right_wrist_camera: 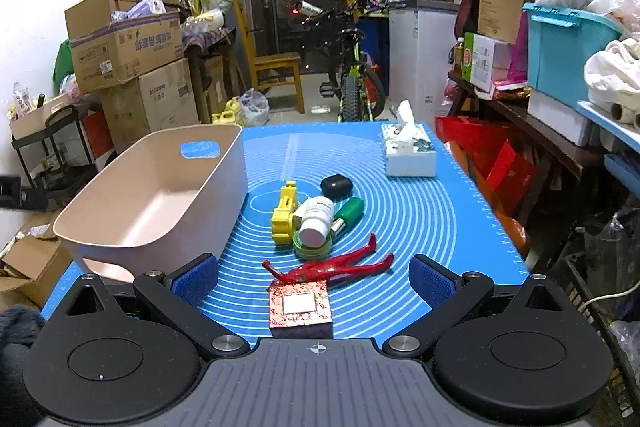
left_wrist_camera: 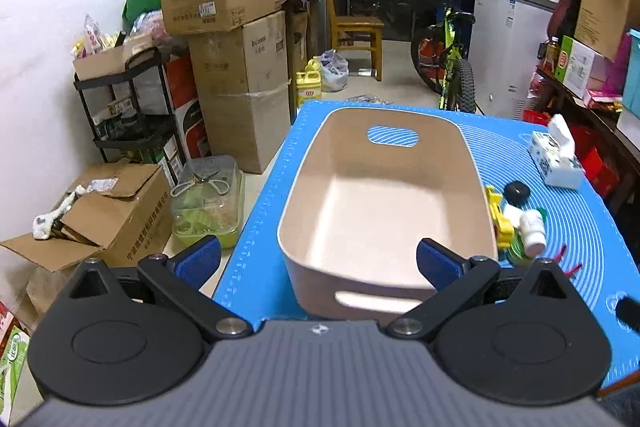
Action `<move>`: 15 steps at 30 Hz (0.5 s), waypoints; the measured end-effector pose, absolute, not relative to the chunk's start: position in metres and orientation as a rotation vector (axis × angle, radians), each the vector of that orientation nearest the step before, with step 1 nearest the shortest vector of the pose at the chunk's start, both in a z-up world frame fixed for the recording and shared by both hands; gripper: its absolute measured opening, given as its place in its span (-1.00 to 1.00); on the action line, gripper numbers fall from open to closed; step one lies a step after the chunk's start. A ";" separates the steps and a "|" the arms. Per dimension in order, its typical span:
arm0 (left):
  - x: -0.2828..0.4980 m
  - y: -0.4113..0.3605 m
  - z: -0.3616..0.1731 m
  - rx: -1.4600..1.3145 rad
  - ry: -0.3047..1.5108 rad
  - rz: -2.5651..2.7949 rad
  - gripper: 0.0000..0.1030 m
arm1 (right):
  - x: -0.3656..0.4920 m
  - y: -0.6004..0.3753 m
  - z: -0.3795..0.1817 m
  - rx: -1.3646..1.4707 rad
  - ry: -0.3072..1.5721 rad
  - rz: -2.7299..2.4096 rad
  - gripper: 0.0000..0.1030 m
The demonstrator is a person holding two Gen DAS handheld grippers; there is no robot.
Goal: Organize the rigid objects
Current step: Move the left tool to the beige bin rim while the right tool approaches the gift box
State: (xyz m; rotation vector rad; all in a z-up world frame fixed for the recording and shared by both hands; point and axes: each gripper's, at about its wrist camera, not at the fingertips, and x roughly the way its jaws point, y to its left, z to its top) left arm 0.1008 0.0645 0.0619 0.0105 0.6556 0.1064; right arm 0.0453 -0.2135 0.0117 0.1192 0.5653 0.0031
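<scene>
An empty beige bin point(left_wrist_camera: 384, 211) point(right_wrist_camera: 160, 199) stands on the blue mat point(right_wrist_camera: 420, 219). To its right lie a yellow toy point(right_wrist_camera: 284, 215), a white bottle point(right_wrist_camera: 317, 221), a green bottle point(right_wrist_camera: 347, 214), a green tape roll point(right_wrist_camera: 312, 247), a black case point(right_wrist_camera: 336, 186), a red clamp point(right_wrist_camera: 332, 266) and a small red box point(right_wrist_camera: 301, 306). My left gripper point(left_wrist_camera: 318, 261) is open and empty at the bin's near rim. My right gripper point(right_wrist_camera: 314, 279) is open and empty, with the red box between its fingers' line.
A tissue box point(right_wrist_camera: 409, 150) point(left_wrist_camera: 556, 157) stands at the mat's far right. Cardboard boxes point(left_wrist_camera: 236, 67), a black shelf point(left_wrist_camera: 132, 115) and a clear container point(left_wrist_camera: 208, 203) stand left of the table. A bicycle point(right_wrist_camera: 354, 67), a chair and cluttered shelves point(right_wrist_camera: 568, 67) lie beyond and right.
</scene>
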 end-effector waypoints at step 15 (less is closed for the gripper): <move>0.188 0.099 0.011 0.074 0.836 0.067 0.99 | 0.132 -0.203 -0.036 0.123 0.742 0.018 0.95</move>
